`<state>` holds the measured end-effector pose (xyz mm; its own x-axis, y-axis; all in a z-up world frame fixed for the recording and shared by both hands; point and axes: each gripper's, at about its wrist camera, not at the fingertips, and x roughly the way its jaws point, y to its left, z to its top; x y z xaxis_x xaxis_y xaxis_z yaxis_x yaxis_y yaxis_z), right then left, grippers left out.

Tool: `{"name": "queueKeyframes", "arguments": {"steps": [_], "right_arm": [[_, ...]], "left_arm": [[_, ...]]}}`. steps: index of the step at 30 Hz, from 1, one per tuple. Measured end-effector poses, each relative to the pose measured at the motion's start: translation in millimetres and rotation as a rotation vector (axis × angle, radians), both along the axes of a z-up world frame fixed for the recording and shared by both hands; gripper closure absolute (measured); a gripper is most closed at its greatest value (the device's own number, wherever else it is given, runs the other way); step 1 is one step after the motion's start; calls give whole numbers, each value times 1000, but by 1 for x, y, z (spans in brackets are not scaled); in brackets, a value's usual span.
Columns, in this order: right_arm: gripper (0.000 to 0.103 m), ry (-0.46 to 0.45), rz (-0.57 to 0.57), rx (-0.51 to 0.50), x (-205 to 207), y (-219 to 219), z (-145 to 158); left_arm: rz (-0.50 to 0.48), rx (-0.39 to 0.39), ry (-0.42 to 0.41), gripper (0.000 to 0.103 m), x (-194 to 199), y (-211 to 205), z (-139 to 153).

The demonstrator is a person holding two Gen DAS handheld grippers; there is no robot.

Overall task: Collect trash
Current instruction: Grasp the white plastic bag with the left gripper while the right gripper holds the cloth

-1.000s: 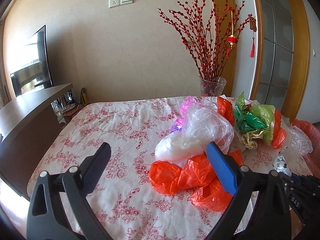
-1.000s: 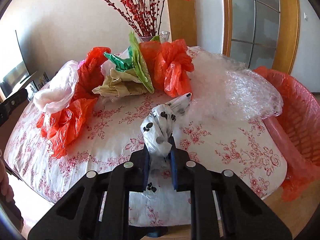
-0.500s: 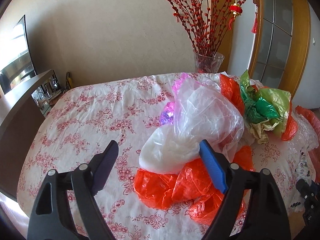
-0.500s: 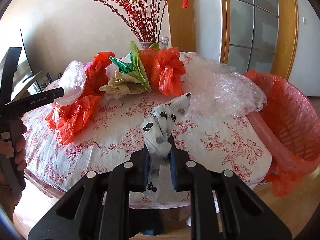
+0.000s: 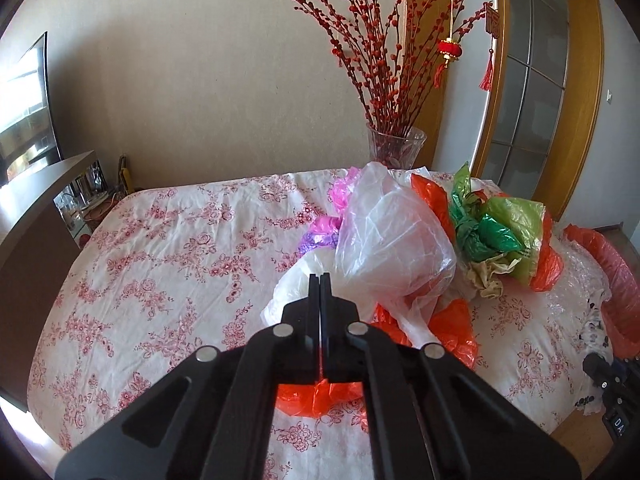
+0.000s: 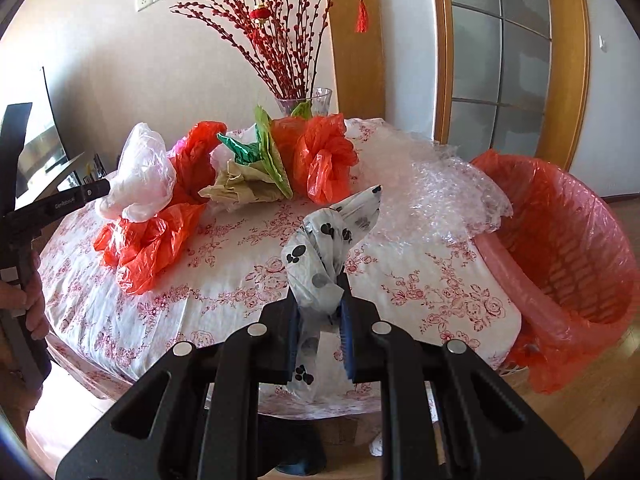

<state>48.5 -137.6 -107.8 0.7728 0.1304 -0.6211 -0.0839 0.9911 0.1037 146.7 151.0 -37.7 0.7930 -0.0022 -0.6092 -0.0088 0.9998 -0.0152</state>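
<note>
**Left wrist view: jaws together at the bag pile; right one holds the spotted bag**

From the left wrist camera I see my left hand-held gripper (image 5: 320, 280) with its jaws pressed together, having just snapped closed. Its tips sit against the white plastic bag (image 5: 384, 248) at the near edge of the pile. I cannot tell whether any film is actually pinched between them. An orange plastic bag (image 5: 452, 328) lies crumpled under and around the white one, spreading toward 5 o'clock. At 2 o'clock from the tips is a bunch of green bags (image 5: 492, 232), with a glass vase (image 5: 394, 148) of red branches behind at 12 o'clock.

On the right wrist camera, my right hand-held gripper (image 6: 320, 312) is clamped on a white paw-print bag (image 6: 324, 248), which stands up between the pads above the counter (image 6: 240, 276) and its floral cloth. Bubble wrap (image 6: 432, 184) covers the counter at 1 o'clock. A pink basket (image 6: 568, 240) lined with a red bag stands beside the counter at 3 o'clock. At 9 o'clock a person's hand (image 6: 28, 304) grips the other tool's handle.
</note>
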Motion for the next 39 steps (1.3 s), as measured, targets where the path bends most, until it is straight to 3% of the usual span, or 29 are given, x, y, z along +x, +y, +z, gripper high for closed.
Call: {"name": "queueKeyframes", "arguments": {"steps": [2,4,5,9,14,17,18,19,24,30,39], "right_arm": [[85,2,-2,-1,-1,-1,0],[85,5,-4,-1,-2,-2,-1],[85,8,-5,-2,-2,-3,-2],[85,13,-11,1,-2,-7,-2],[85,11,-8,-5,-4,-8,0],[85,12,-6,-6,-5,-8,0],[85,13,-6,-5,-5,-8,0],[85,12,-5,-4,-5,-7,0],[85,-2,3,-5,-8,-5,6],[85,-28,3,-1,-12,-8,15],[85,-79,-58,3,-15,-39,33]], "left_arm": [[-14,-18,-6,93,2,-1,3],[-18,-8,-11,61,5,-4,4],[-22,6,-16,56,6,-7,5],[-29,51,20,55,20,-17,-1],[-43,47,87,54,33,-14,-16],[-59,29,119,63,34,-11,-26],[-63,21,127,82,35,-10,-28],[-68,6,134,95,35,-8,-31],[-67,-28,93,100,27,0,-25],[-63,-55,18,100,13,2,4],[-177,-55,-81,100,-16,-46,52]]}}
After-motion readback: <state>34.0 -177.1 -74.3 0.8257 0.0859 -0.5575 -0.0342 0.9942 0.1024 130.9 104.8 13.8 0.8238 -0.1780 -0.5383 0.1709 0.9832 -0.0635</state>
